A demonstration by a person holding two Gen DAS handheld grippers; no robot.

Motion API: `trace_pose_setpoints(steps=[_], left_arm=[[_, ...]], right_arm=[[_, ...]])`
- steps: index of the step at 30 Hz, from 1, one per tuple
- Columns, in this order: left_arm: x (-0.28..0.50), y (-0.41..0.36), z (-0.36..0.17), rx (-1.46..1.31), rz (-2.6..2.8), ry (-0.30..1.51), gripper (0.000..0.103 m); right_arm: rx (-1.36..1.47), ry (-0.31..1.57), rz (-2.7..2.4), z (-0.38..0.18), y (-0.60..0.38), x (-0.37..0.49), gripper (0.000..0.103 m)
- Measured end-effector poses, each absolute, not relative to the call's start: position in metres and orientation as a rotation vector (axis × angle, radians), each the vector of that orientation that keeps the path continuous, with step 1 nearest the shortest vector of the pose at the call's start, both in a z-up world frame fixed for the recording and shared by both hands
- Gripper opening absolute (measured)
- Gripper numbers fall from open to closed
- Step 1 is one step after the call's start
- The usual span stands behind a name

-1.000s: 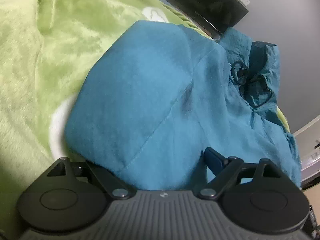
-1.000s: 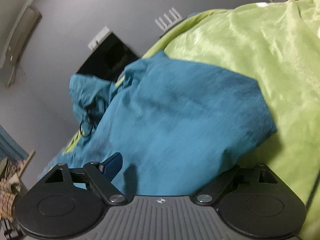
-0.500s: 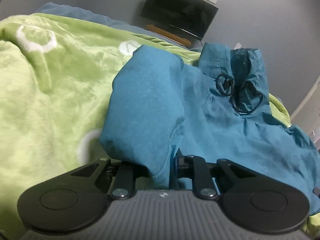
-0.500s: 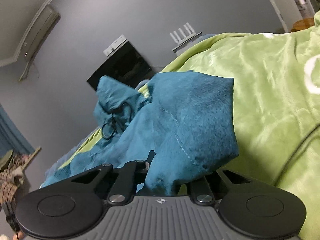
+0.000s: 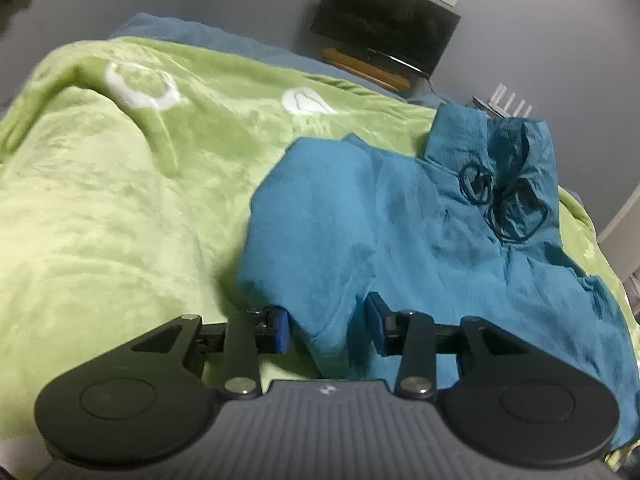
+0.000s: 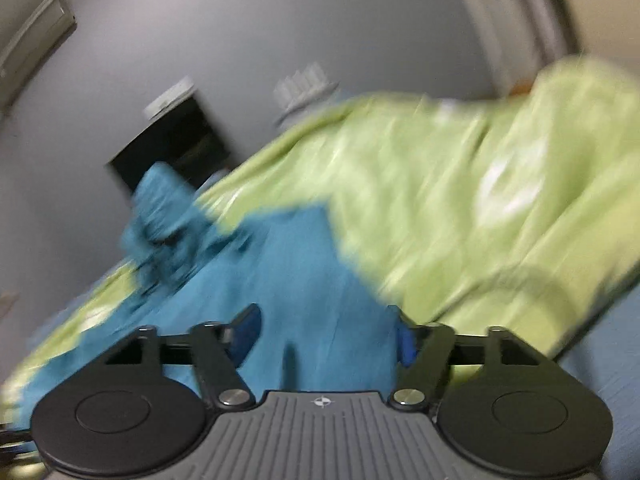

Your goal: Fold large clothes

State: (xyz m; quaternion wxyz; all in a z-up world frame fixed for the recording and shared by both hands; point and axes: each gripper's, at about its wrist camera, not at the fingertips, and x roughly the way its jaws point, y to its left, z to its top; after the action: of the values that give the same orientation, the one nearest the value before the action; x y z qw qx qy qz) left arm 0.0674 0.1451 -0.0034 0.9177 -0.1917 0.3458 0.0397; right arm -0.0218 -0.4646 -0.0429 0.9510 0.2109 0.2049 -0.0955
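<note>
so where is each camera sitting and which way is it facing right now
Left wrist: sits on the left gripper, looking forward over a teal jacket on a green blanket toward a TV; its open blue-padded fingers show, a fabric corner between them.
Right wrist: sits on the right gripper, blurred and tilted, facing the same jacket, blanket and TV; its open fingers show.
Shared: jacket, blanket, TV, grey wall.
</note>
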Motion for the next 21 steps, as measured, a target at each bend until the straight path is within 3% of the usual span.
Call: trace_pose_setpoints(steps=[5,9,10,15,21], left_arm=[[0.048,0.135,0.020,-0.329,0.201,0.631,0.041],[0.036,0.123,0.052,-0.208,0.188,0.435,0.085],[0.041,0.118,0.058,-0.188,0.157,0.431,0.091],[0.085,0.064,0.066,-0.062,-0.033,0.487,0.091],[0.143,0.009,0.032,0.050,-0.161,0.571,0.091]], right_arm=[[0.242,0.323,-0.077,-0.011,-0.446,-0.018,0.076],[0.081,0.331,0.060,0.001,-0.408,0.002,0.077],[0.047,0.342,0.097,0.003,-0.398,0.011,0.077],[-0.056,0.430,0.188,0.002,-0.359,0.072,0.078],[-0.137,0.567,0.094,-0.034,-0.347,0.150,0.071]])
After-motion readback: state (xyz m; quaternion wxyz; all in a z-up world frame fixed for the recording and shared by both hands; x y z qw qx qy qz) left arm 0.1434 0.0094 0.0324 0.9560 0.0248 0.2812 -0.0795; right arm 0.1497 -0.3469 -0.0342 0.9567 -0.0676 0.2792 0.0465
